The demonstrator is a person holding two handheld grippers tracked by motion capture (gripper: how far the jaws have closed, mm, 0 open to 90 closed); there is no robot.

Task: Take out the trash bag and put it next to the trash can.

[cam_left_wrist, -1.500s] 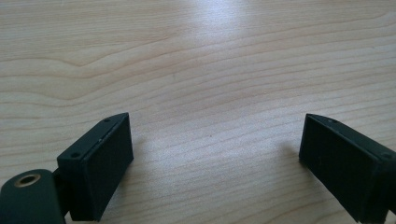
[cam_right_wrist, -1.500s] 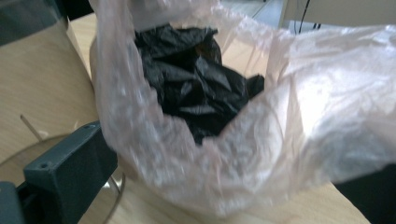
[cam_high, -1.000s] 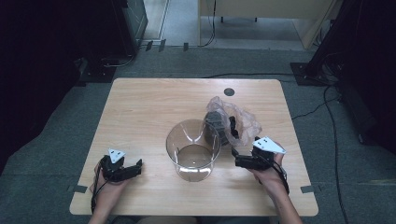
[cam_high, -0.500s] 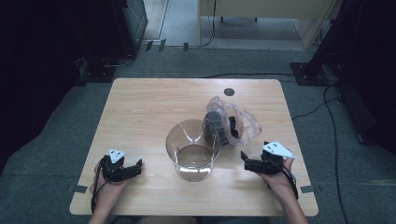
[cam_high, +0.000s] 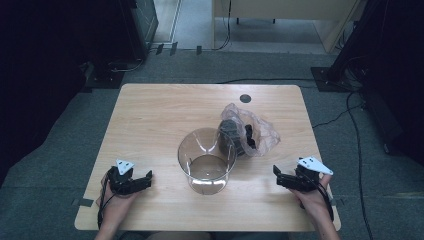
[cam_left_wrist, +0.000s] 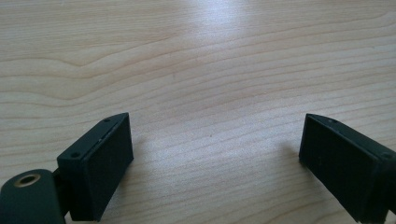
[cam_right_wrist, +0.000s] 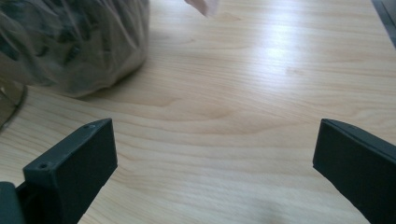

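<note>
We hold both grippers low over the light wooden table (cam_high: 150,115), near its front edge, one on each side of the things in the middle. Our left gripper (cam_high: 145,179) sits at the front left, its jaws spread wide and holding nothing; in the left gripper view the two black pads (cam_left_wrist: 100,163) stand well apart over bare wood grain. Our right gripper (cam_high: 276,175) sits at the front right with its jaws likewise released and empty, pointing toward the centre of the table.

Between our two hands stands a clear, round glass bowl (cam_high: 206,159), upright, with what looks like a little brownish matter at its bottom. Just behind it and to its right, touching or nearly touching its rim, lies a crumpled transparent plastic bag with dark contents (cam_high: 245,131). We cannot tell what the dark pieces are. In the right gripper view the same bag (cam_right_wrist: 70,42) bulges at the upper left, well ahead of our left-hand jaw, and a sliver of the bowl (cam_right_wrist: 9,105) shows at the left edge. Neither gripper touches the bowl or the bag.
</note>
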